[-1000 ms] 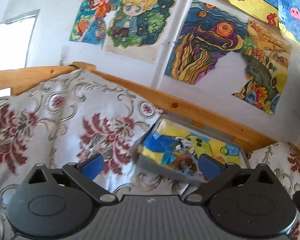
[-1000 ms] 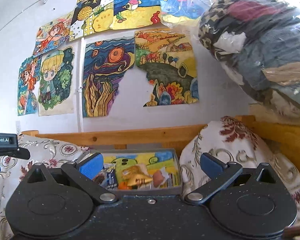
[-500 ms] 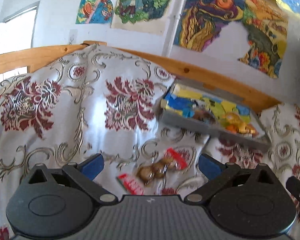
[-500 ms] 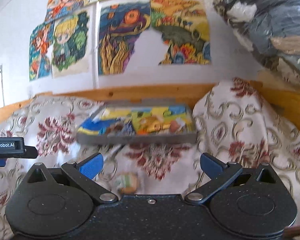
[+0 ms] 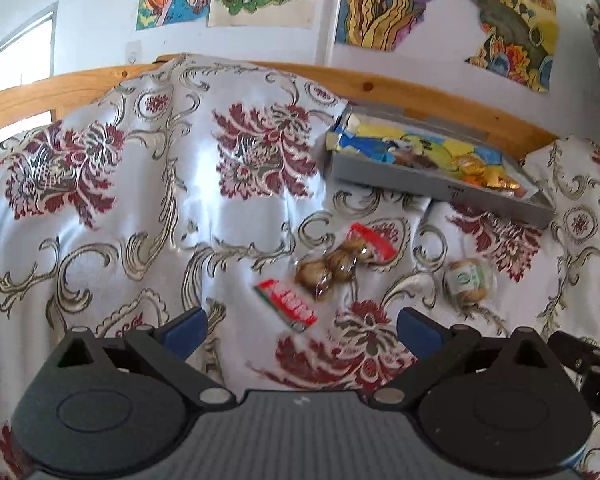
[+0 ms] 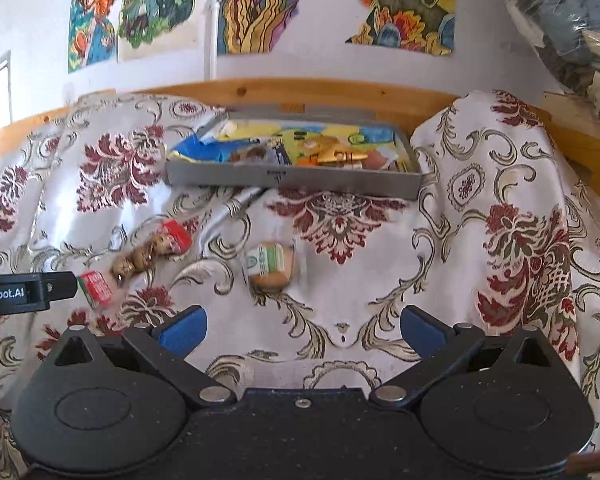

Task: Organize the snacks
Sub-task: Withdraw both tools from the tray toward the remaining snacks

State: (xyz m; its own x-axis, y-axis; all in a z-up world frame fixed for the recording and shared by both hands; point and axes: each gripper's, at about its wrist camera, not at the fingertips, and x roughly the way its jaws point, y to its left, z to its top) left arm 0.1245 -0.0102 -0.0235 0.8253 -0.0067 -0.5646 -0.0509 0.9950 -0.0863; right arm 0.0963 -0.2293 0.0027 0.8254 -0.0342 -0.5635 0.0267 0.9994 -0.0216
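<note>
both views tilted down from wall, snack pack point(image 5: 327, 268) and bun point(image 6: 271, 265) now visible, tray point(image 6: 292, 178) higher in frame

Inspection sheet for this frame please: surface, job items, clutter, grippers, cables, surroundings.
Surface: floral cloth, white with red and gold pattern, rumpled.
Job's things: grey tray at the back, already holding wrapped snacks; long snack pack with red ends and small round snack lie loose on the cloth in front of it, apart from each other.
Clutter: nothing seen.
Grippers: left gripper open, empty, aimed at the long pack; right gripper open, empty, facing the round snack.
Cables: nothing seen.
Surroundings: wooden rail, colourful drawings on the wall, bagged bundle upper right.
</note>
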